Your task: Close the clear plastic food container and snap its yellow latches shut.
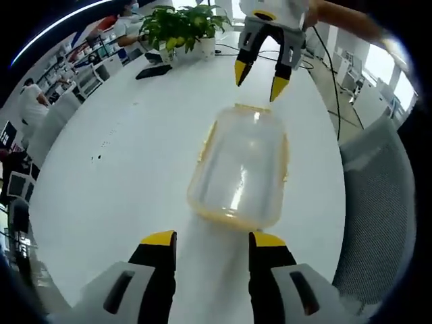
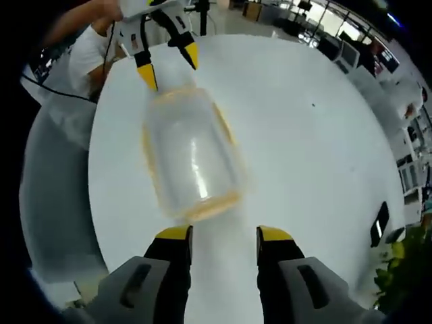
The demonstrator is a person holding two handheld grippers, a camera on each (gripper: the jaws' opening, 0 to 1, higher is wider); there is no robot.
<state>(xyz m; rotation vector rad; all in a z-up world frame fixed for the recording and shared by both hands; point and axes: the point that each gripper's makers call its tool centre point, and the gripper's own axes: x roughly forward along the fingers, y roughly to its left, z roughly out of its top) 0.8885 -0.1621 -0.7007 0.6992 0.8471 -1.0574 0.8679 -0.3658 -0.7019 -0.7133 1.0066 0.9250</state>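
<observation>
A clear plastic food container (image 1: 241, 165) with a yellow rim lies on the white round table (image 1: 121, 175), its lid on top. Yellow latches run along its long sides. My left gripper (image 1: 210, 241) stands open just short of its near end, with nothing between the jaws. Beyond the far end, the right gripper (image 1: 262, 75) hangs open above the table. In the right gripper view the same container (image 2: 190, 155) lies ahead of my right gripper (image 2: 223, 235), which is open and empty. The left gripper (image 2: 167, 62) hovers open past the far end.
A potted green plant (image 1: 181, 28) and a black object (image 1: 152, 71) sit at the table's far side. A grey chair (image 1: 381, 202) stands by the table's right edge. A black device (image 2: 379, 224) lies near the plant (image 2: 405, 270). People sit at desks in the background.
</observation>
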